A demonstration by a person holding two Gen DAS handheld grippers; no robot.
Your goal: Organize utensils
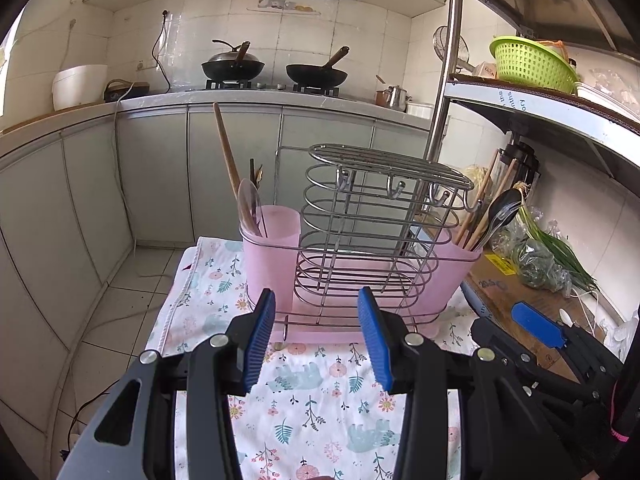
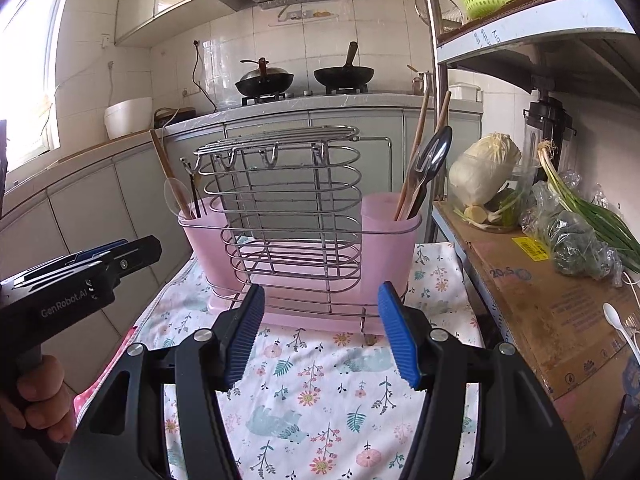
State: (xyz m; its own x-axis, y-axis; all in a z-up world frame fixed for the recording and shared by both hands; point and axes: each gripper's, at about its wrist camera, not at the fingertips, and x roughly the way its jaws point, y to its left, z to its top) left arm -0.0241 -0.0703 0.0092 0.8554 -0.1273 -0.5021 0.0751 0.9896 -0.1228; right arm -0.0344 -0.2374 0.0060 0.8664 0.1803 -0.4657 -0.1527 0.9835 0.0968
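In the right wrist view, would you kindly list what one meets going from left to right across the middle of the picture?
left gripper → clear spoon in the pink holder's left cup → wire rack → right cup with chopsticks → cabbage → green onions.

The left gripper [image 1: 317, 334] is held tilted a little downward, its blue pads [image 1: 260, 340] parted and nothing between them. The right gripper [image 2: 321, 334] is held at much the same downward tilt, its blue pads [image 2: 398, 334] set wider apart, also with nothing clamped. The two are carried side by side, apart from each other. In the right wrist view, the left gripper's black body is seen to the left, its handle wrapped by the left hand [image 2: 38, 398].
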